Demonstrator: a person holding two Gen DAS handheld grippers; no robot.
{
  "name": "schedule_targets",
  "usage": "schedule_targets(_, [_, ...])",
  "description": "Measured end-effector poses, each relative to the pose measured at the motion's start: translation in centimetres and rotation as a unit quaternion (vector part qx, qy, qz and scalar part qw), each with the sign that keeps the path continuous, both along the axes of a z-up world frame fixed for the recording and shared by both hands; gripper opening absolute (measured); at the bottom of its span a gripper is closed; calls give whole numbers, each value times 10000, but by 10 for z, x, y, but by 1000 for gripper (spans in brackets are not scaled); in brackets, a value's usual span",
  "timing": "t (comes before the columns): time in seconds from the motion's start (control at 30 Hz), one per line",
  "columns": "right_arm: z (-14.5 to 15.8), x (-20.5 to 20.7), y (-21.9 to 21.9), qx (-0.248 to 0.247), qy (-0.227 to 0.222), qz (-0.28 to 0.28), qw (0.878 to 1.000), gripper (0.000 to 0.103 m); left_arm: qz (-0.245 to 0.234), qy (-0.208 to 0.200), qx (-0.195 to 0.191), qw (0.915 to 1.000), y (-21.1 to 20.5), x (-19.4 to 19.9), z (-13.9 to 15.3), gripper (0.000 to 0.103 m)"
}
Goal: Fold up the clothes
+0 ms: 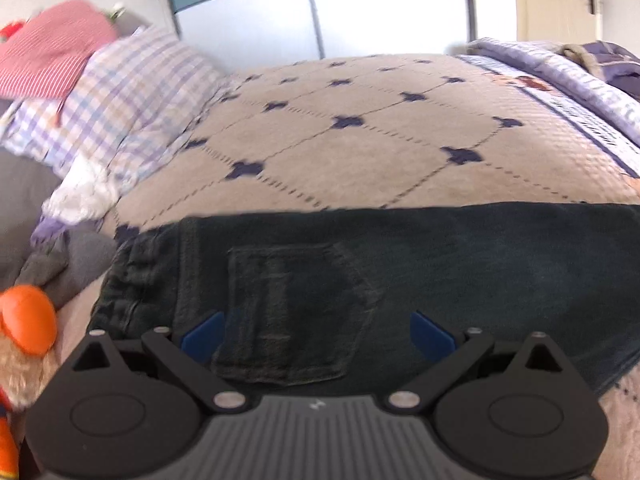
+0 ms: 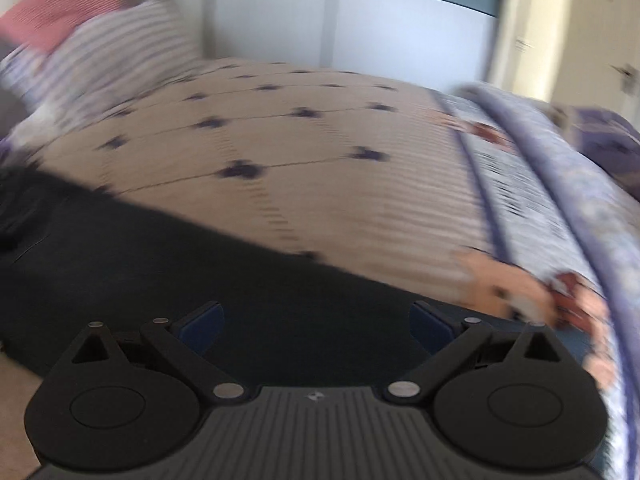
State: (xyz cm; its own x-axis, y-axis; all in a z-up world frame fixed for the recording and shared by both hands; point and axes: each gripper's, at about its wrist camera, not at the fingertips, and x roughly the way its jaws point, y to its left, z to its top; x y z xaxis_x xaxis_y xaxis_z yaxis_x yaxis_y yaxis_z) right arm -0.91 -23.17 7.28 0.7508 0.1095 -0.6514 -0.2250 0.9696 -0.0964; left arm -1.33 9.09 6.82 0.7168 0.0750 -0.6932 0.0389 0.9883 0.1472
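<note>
The dark denim jeans (image 1: 400, 272) lie flat across the near edge of the bed, folded lengthwise into a long band. In the left wrist view you see the waistband end at the left, with bunched belt loops, and a five-sided back pocket with stitched seams facing up. The denim is a deep blue-black weave, faded slightly along the pocket edges.

Your left gripper (image 1: 316, 336) hovers over the pocket area with its jaws spread wide. The blue fingertips (image 1: 202, 336) stand well apart, one at each side of the pocket, and nothing is clamped between them. Whether the tips touch the denim cannot be told.

Your right gripper (image 2: 316, 328) is over the leg portion of the jeans (image 2: 200, 280), which runs diagonally across this blurred view. Its jaws are released and spread fully, with only flat denim below and nothing grasped.

Beyond the jeans, the bedspread (image 1: 360, 140) is a beige quilted fabric with a diamond grid of dashed stitching and dark blue cross motifs. At the left, a checked pillow (image 1: 120, 92) in lilac and white supports a red-and-white striped cushion (image 1: 52, 52). At the right, a purple patterned quilt (image 1: 560, 80) lies rumpled along the bed edge.
</note>
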Motion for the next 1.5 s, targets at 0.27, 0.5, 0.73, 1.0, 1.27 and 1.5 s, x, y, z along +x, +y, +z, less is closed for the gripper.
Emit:
schedule_targets(0.27, [-48, 21, 51, -189, 786, 806, 9935, 103, 158, 488, -348, 9981, 43, 6, -30, 102])
schedule_targets(0.5, [-13, 34, 53, 1010, 528, 882, 9896, 102, 2, 314, -513, 9982, 49, -7, -16, 102])
schedule_targets(0.73, [-42, 84, 152, 633, 1170, 1771, 9752, 103, -162, 486, -446, 9977, 50, -6, -28, 102])
schedule_targets(1.0, [27, 93, 201, 855, 544, 2350, 9667, 98, -252, 594, -400, 9971, 39, -8, -15, 102])
schedule_targets(1.27, [5, 138, 271, 1133, 1173, 2696, 9491, 96, -1, 232, -1365, 9904, 83, -19, 25, 102])
schedule_targets(1.5, [-43, 131, 339, 510, 1195, 3018, 9445, 103, 215, 196, -1791, 9834, 118, -21, 32, 102])
